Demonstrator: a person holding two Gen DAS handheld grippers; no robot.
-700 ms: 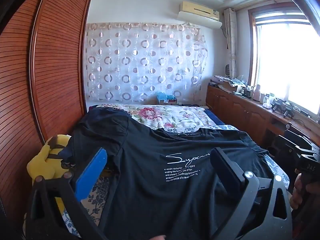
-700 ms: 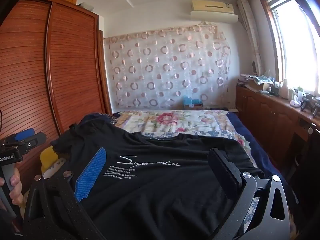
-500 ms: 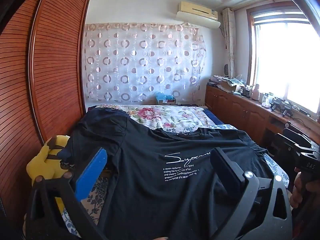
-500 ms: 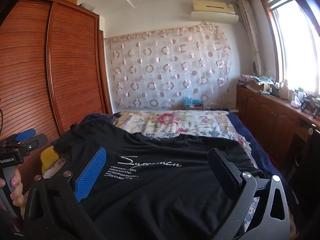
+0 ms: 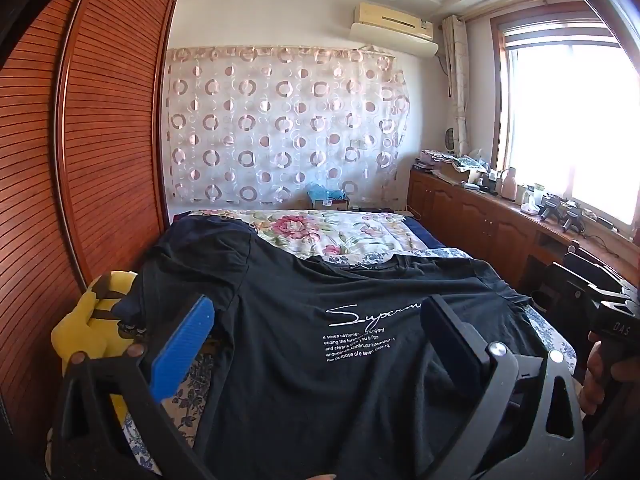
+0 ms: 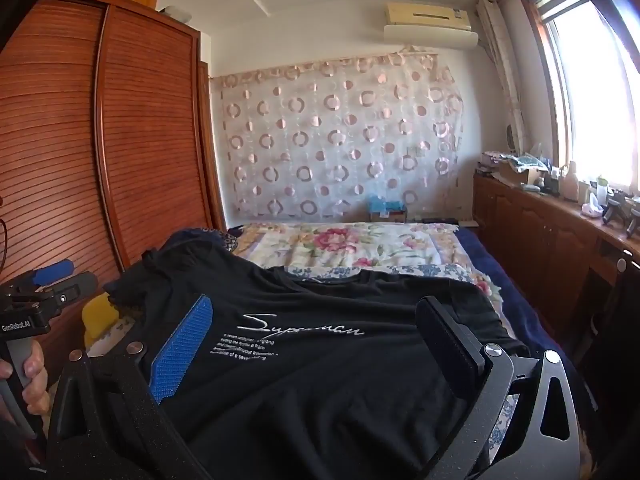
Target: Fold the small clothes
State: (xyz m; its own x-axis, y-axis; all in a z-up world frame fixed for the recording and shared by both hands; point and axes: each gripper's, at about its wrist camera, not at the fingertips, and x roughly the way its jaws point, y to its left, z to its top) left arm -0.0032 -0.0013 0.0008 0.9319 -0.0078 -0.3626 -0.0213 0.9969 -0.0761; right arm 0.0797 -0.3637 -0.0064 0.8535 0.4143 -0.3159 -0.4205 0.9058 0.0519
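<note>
A black T-shirt with white script print lies spread flat, front up, on the bed; it also shows in the right wrist view. My left gripper is open above the shirt's lower left part, jaws wide apart, holding nothing. My right gripper is open above the shirt's lower right part, also empty. The left gripper's body shows at the left edge of the right wrist view, and the right gripper's body at the right edge of the left wrist view.
A floral quilt covers the far half of the bed. A yellow plush toy lies at the bed's left edge beside the wooden wardrobe. A wooden cabinet with clutter runs under the window at right.
Both views have barely shifted. The shirt and both open grippers stand as before.
</note>
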